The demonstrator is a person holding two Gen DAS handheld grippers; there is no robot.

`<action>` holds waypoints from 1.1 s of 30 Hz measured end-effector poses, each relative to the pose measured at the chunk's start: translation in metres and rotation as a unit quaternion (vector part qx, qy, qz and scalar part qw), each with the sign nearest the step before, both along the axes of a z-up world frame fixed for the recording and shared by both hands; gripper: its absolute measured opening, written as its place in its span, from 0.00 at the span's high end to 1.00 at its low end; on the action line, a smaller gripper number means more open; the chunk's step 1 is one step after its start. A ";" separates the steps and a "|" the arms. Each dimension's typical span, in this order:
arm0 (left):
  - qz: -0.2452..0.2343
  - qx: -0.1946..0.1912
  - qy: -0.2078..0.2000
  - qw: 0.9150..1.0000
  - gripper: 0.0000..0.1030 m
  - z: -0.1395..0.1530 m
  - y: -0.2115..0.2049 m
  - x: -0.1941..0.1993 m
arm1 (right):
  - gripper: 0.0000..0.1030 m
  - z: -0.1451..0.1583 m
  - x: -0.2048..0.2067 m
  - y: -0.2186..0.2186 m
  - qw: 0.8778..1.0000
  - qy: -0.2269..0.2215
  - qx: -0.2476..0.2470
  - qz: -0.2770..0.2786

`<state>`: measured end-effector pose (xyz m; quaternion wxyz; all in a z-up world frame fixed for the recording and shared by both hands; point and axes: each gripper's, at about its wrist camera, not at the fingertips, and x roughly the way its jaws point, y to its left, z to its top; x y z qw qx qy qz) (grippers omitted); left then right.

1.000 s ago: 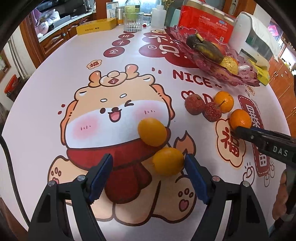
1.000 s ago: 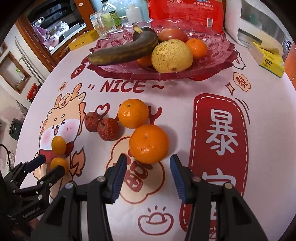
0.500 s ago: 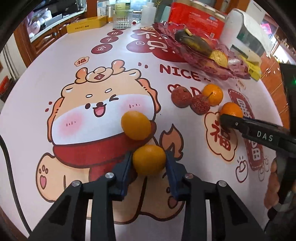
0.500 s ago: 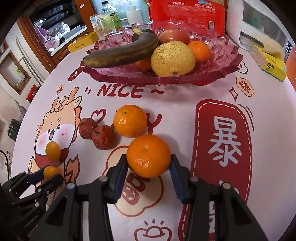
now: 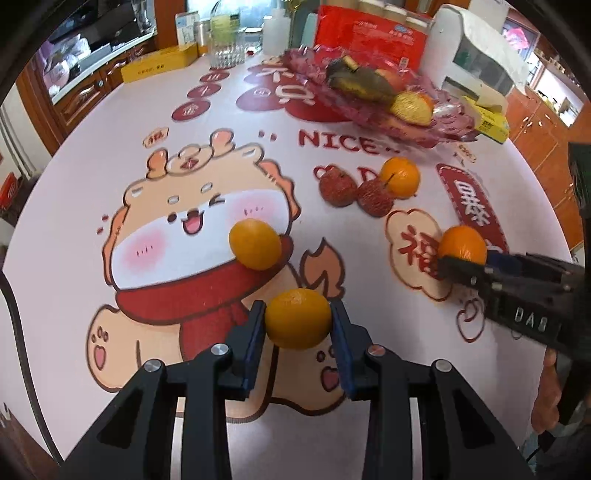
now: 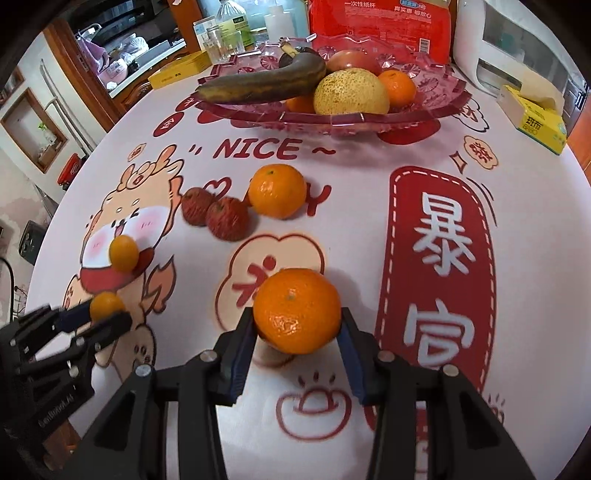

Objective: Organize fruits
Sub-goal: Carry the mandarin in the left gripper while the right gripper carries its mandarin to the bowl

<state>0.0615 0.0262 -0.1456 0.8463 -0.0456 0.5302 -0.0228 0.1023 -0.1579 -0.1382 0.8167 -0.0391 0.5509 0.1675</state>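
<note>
My left gripper is shut on a small yellow-orange fruit and holds it just above the table. My right gripper is shut on a tangerine, lifted a little off the cloth. A second small yellow-orange fruit lies on the cartoon dog print. Another tangerine and two red lychees lie loose mid-table. The pink glass fruit tray at the back holds a dark banana, a pear, and other fruit.
A yellow tissue box sits right of the tray. A red package, bottles, glasses and a white appliance line the back edge. A yellow box lies back left. The table is round with a printed cloth.
Both grippers closed from open onto their fruits and lifted them slightly. The other fruits have not moved.
</note>
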 end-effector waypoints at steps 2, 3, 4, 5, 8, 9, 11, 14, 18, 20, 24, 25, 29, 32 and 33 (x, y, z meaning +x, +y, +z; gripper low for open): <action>-0.007 0.005 -0.007 1.000 0.68 0.012 -0.003 0.000 | 0.58 0.009 -0.007 -0.003 1.000 -0.004 0.005 0.001; -0.011 0.007 -0.011 1.000 0.68 0.018 -0.005 -0.001 | 0.58 0.014 -0.009 -0.004 1.000 -0.008 0.006 0.002; -0.015 0.011 -0.015 1.000 0.68 0.025 -0.008 -0.001 | 0.58 0.020 -0.012 -0.006 1.000 -0.013 0.008 0.002; -0.019 0.015 -0.019 1.000 0.68 0.032 -0.010 -0.001 | 0.58 0.027 -0.015 -0.007 1.000 -0.018 0.010 0.003; -0.026 0.018 -0.025 0.999 0.68 0.049 -0.016 0.001 | 0.58 0.049 -0.023 -0.012 0.999 -0.041 0.019 0.002; -0.029 0.018 -0.027 0.999 0.68 0.054 -0.017 0.002 | 0.58 0.057 -0.025 -0.014 0.999 -0.048 0.024 0.002; -0.038 0.019 -0.037 0.998 0.68 0.070 -0.021 0.006 | 0.58 0.070 -0.027 -0.017 0.998 -0.058 0.029 -0.001; -0.056 0.022 -0.045 0.997 0.68 0.094 -0.028 0.015 | 0.58 0.094 -0.029 -0.022 0.996 -0.077 0.035 -0.002; -0.076 0.025 -0.062 0.995 0.68 0.132 -0.036 0.032 | 0.58 0.127 -0.025 -0.026 0.994 -0.098 0.044 -0.012; -0.089 0.030 -0.075 0.993 0.68 0.157 -0.039 0.045 | 0.58 0.143 -0.021 -0.030 0.993 -0.107 0.050 -0.015; -0.102 0.042 -0.090 0.990 0.68 0.198 -0.042 0.068 | 0.58 0.180 -0.011 -0.035 0.990 -0.132 0.049 -0.025; -0.106 0.044 -0.090 0.989 0.68 0.207 -0.042 0.075 | 0.58 0.189 -0.007 -0.037 0.989 -0.138 0.050 -0.027; -0.114 0.054 -0.102 0.987 0.68 0.243 -0.043 0.100 | 0.58 0.228 0.010 -0.046 0.985 -0.158 0.059 -0.039; -0.121 0.063 -0.115 0.984 0.68 0.261 -0.046 0.114 | 0.58 0.251 0.025 -0.052 0.982 -0.172 0.055 -0.050; -0.124 0.067 -0.119 0.983 0.68 0.266 -0.048 0.119 | 0.58 0.256 0.030 -0.053 0.982 -0.175 0.053 -0.053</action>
